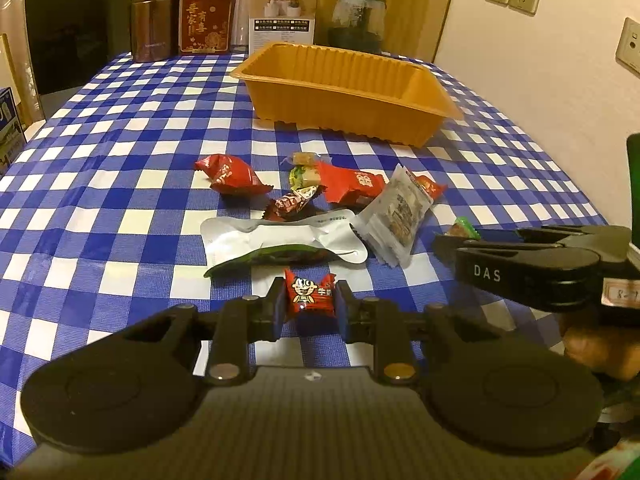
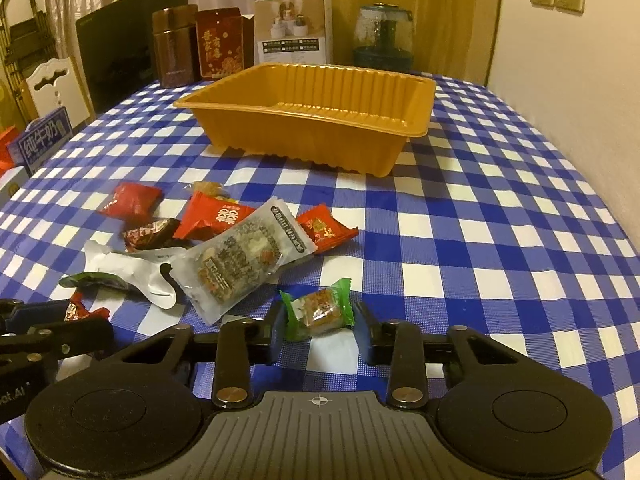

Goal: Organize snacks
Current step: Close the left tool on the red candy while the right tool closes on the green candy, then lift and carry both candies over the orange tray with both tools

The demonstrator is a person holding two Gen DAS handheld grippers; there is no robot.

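Checked tablecloth [image 1: 120,184], blue and white. Orange tray [image 1: 344,92] stands on it, far centre; nothing seen inside in the right view.

Back edge: white box [image 1: 284,10], red box [image 1: 206,16] with gold Chinese characters, brown tin [image 1: 154,16].

Right view only: blue carton [image 2: 42,138] at left edge, reading "纯牛奶". Left view only: "DAS" on the right gripper's body.

Snack pile lies between tray and grippers: silver pouch [image 1: 280,238], clear packet [image 2: 240,262], several red packets.

Left gripper [image 1: 310,300]: nearly shut, pads pressed on a red candy [image 1: 309,294] with a cartoon face, at the near edge of the pile.

Right gripper [image 2: 320,316]: narrow gap, green candy [image 2: 318,310] between the fingers; left pad touches the wrapper, right-side contact unclear.
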